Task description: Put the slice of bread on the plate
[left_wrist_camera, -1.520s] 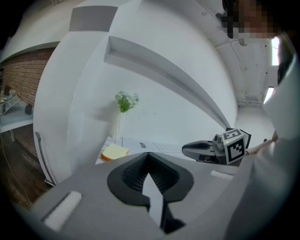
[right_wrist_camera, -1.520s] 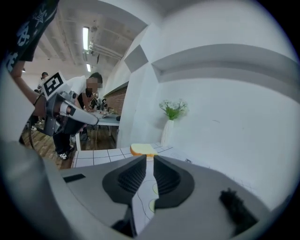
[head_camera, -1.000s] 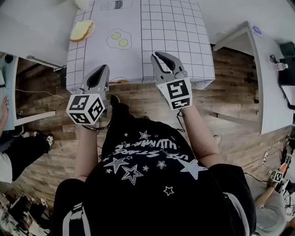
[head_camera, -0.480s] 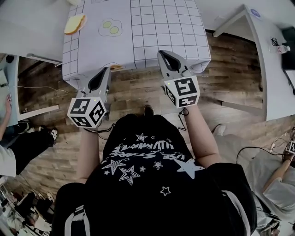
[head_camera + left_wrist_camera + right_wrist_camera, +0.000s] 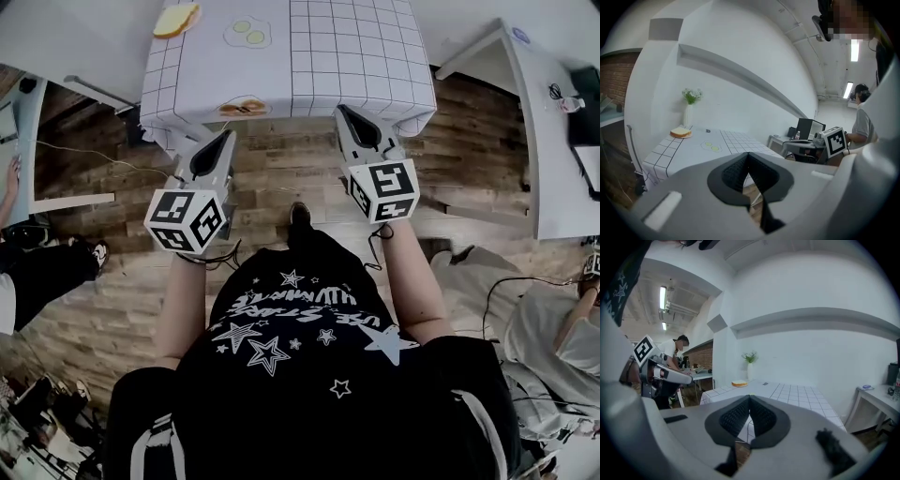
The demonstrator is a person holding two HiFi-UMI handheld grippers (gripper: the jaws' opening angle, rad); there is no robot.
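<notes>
The slice of bread lies at the far left corner of the checked table, on a yellowish disc that looks like a small plate. It also shows as the bread in the left gripper view and the bread in the right gripper view. My left gripper and right gripper hang over the wooden floor, short of the table's near edge, far from the bread. The left gripper and the right gripper each have their pads together, with nothing held.
Printed fried eggs and another printed food picture mark the cloth. A vase of flowers stands behind the bread. White desks flank the table on both sides. Seated people are at the right and left.
Both grippers and the person have drawn back from the table, which now sits higher in the head view. The right jaws have closed.
</notes>
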